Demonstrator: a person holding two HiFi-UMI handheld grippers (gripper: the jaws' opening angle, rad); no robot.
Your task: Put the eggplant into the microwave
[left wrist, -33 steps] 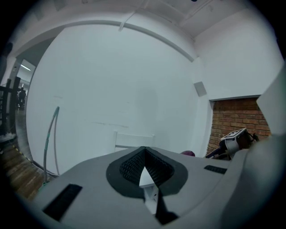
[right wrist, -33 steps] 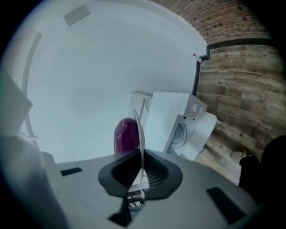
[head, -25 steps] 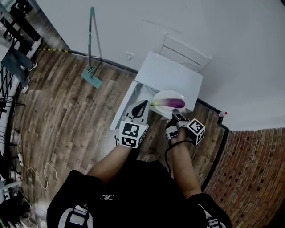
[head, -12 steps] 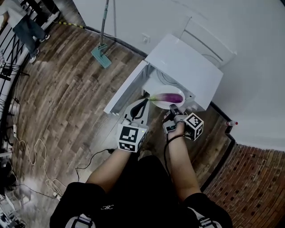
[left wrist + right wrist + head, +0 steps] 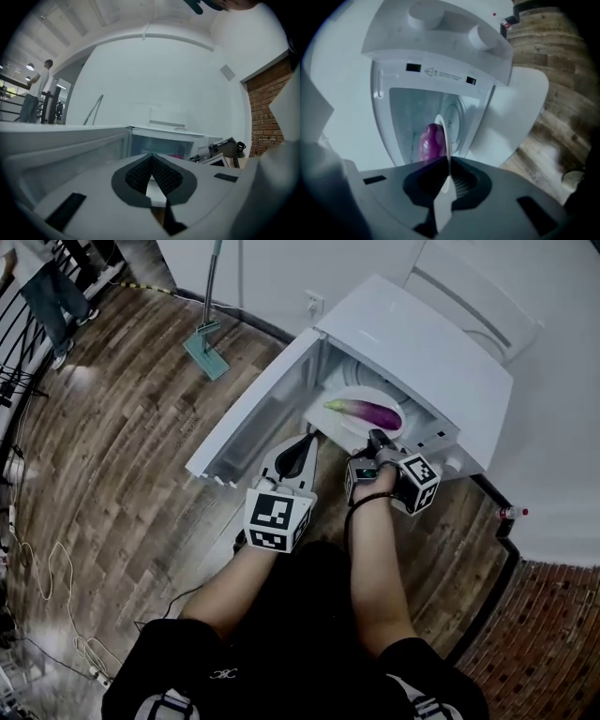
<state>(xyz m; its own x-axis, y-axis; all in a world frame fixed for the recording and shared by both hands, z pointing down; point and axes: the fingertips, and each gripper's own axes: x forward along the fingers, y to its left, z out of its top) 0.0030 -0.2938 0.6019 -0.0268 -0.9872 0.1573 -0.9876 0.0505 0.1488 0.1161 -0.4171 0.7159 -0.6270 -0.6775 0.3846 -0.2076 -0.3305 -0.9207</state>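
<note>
Right gripper [image 5: 376, 441] is clamped on the plate [image 5: 349, 430] rim. The eggplant [image 5: 367, 412] lies on it, right at the microwave [image 5: 427, 348] mouth, though it's hard to say how deep. I'd keep it level and slide it straight in. Left gripper [image 5: 298, 450] is closed and empty, beside the door [image 5: 248, 423].

Teal mop [image 5: 207, 352] against white wall [image 5: 272, 277], wooden floor [image 5: 112, 456], brick wall [image 5: 553, 634] alongside

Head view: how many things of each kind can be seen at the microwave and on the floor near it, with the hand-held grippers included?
Microwave: 1
Plate: 1
Eggplant: 1
Mop: 1
Hand-held gripper: 2 (left hand-held gripper, right hand-held gripper)
Total: 6
</note>
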